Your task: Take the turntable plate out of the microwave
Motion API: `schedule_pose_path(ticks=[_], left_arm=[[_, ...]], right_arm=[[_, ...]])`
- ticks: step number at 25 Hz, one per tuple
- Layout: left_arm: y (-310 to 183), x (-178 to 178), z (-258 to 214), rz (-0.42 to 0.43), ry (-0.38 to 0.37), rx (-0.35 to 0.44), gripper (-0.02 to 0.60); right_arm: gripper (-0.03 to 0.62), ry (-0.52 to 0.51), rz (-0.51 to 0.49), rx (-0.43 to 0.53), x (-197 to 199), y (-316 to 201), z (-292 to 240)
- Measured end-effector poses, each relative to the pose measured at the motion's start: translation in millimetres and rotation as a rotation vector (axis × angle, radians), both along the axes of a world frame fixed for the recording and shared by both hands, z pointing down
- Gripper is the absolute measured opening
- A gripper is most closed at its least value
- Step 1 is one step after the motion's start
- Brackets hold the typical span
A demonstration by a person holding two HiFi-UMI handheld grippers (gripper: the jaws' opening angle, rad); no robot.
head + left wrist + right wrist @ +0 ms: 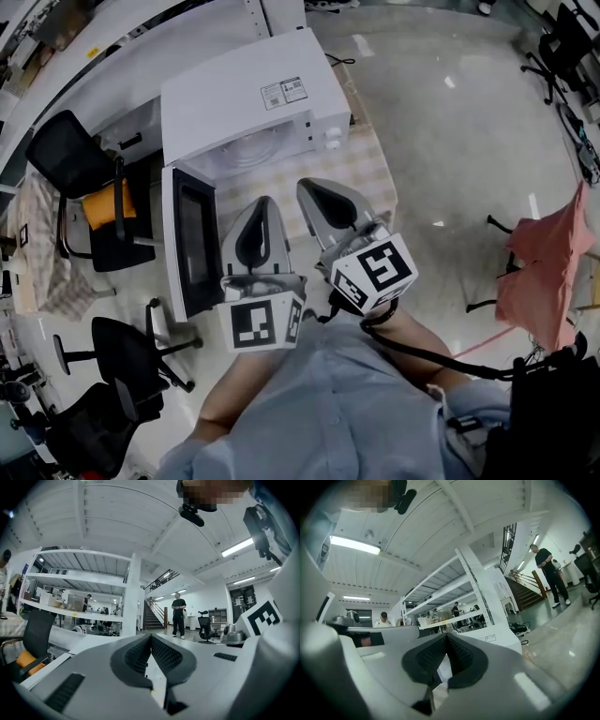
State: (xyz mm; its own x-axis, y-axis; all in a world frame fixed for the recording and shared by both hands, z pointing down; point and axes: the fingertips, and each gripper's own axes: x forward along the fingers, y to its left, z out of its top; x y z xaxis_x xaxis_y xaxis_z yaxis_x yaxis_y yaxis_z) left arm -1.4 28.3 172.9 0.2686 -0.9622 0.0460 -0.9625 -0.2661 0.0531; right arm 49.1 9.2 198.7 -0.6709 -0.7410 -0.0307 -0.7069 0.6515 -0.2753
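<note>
Head view: clear glass plate (249, 150) inside microwave (246, 89); left tool (264, 202) and right tool (307, 187) closed.

The microwave (253, 94) is a white box in the upper middle of the head view, seen from above, with a small printed label on its top and two round knobs at its right front corner. It stands on a table (370, 169) covered with a pale checked cloth. Its door (190, 239) is swung fully open and runs down toward the lower left of the frame, with a dark window in a white frame. The turntable plate (251, 150) is still inside the cavity: a clear, round glass disc lying flat, only its front arc showing under the top edge.
</note>
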Motion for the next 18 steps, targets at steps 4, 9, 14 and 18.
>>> schedule_pose_path(ticks=[4, 9, 14, 18], left_arm=[[-23.0, 9.5, -0.2, -0.02, -0.012, -0.008, 0.008], [-42.8, 13.3, -0.5, -0.06, -0.023, -0.013, 0.008], [-55.6, 16.7, 1.5, -0.082, -0.021, -0.004, 0.008], [-58.3, 9.9, -3.9, -0.109, -0.012, 0.01, 0.008]], right_arm=[[-0.002, -0.013, -0.022, -0.008, 7.8, -25.0, 1.1], [-0.002, -0.025, -0.056, -0.012, 11.8, -46.8, 1.9], [-0.002, -0.025, -0.092, -0.005, 10.4, -60.2, 4.3], [-0.002, -0.018, -0.114, -0.001, 3.7, -66.7, 1.2]])
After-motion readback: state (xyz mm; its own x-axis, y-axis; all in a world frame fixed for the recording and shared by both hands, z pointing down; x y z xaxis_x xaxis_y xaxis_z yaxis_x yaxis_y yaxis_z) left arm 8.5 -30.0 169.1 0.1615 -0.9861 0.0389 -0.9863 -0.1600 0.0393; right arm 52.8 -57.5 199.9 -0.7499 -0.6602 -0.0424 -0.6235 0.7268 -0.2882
